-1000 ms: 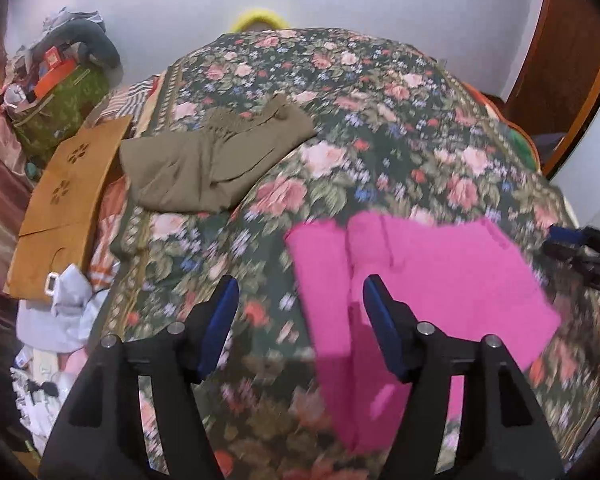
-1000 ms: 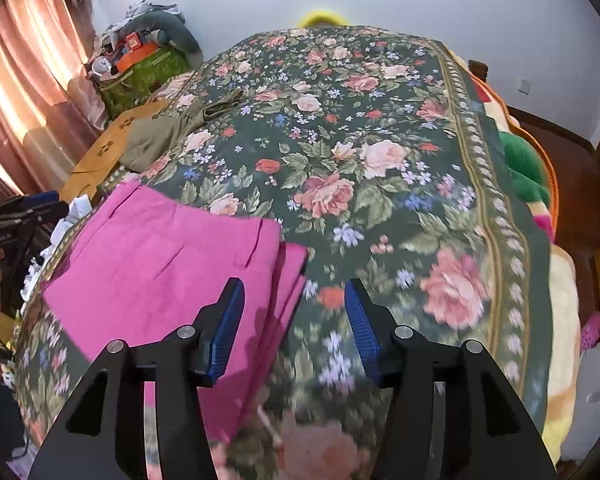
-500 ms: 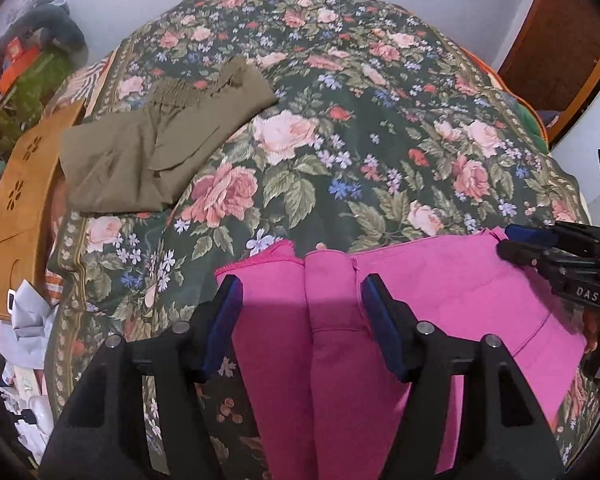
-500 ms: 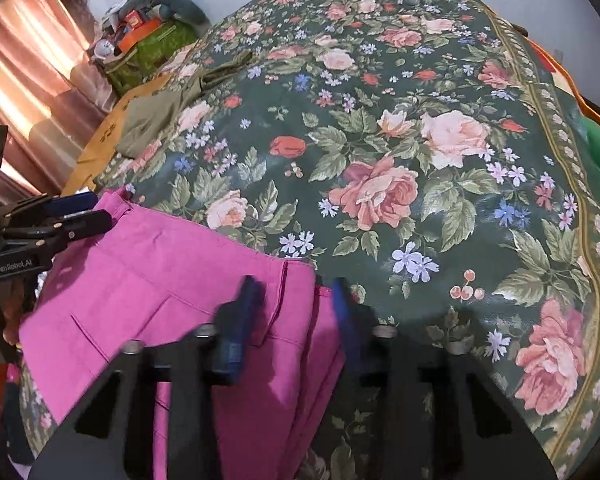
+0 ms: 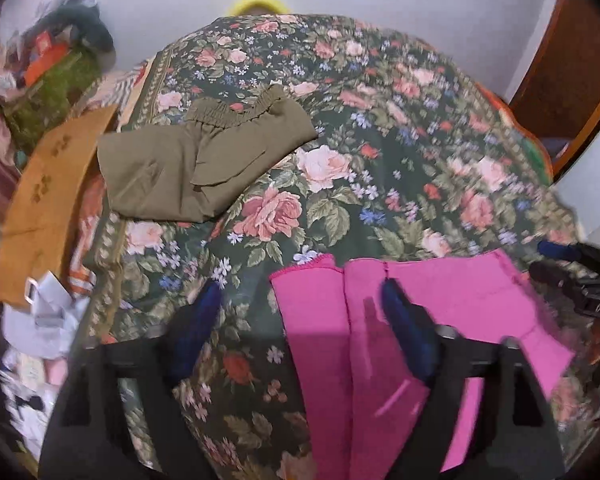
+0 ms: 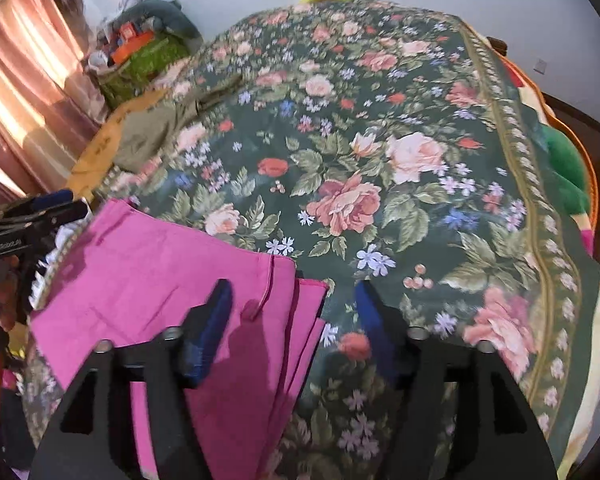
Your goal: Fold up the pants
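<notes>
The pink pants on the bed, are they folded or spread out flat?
Folded. The pink pants lie on the floral bedspread with several stacked layer edges showing at one end.

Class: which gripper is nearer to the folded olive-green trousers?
Left. The left gripper faces the olive-green trousers across floral bedspread; the right gripper sits farther away.

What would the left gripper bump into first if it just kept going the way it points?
Probably the folded pink pants: the opening left gripper straddles their edge, with the floral bedspread right beneath. Depth is uncertain.

left tool [image 5: 300, 312]: black frame, blue pads | right tool [image 6: 294, 304]: same
</notes>
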Demonstrator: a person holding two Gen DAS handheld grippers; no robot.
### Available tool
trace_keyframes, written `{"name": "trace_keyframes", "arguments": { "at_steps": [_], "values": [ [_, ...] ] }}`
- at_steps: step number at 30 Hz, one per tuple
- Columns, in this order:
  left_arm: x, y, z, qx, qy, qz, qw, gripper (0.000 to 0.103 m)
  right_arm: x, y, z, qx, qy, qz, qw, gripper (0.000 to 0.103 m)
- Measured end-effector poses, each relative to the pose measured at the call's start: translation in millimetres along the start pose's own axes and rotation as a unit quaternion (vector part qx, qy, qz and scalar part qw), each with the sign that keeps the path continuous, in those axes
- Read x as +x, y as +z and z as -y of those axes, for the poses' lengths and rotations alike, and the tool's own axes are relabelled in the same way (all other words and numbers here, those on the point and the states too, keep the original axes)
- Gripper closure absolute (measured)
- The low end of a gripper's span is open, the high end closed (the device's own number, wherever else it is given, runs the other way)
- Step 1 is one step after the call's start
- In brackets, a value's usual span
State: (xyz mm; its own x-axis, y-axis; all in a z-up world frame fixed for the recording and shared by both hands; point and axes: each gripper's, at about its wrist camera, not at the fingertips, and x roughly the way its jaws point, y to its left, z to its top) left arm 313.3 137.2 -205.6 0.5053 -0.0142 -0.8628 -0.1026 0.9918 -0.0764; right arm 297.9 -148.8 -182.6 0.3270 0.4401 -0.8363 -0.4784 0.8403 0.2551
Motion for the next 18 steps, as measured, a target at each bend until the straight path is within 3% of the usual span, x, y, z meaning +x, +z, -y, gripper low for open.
{"name": "trace_keyframes", "arguments": {
  "at_steps": [4,12,18],
  "values": [
    [2,-15,-12,-0.036,-0.041,-0.029,0.9981,0.011,-6,-9,4,0.023,0.021,-0.006,1.0,0.029],
    [15,-38,-4,-0.048,-0.072,-0.065,0.9941,0.011,9,-38,1,0.041,0.046,-0.046,0.997,0.029],
    [29,-36,9,-0.046,-0.094,-0.089,0.9905,0.01,20,-33,13,0.083,0.085,-0.06,0.991,0.027]
  ]
}}
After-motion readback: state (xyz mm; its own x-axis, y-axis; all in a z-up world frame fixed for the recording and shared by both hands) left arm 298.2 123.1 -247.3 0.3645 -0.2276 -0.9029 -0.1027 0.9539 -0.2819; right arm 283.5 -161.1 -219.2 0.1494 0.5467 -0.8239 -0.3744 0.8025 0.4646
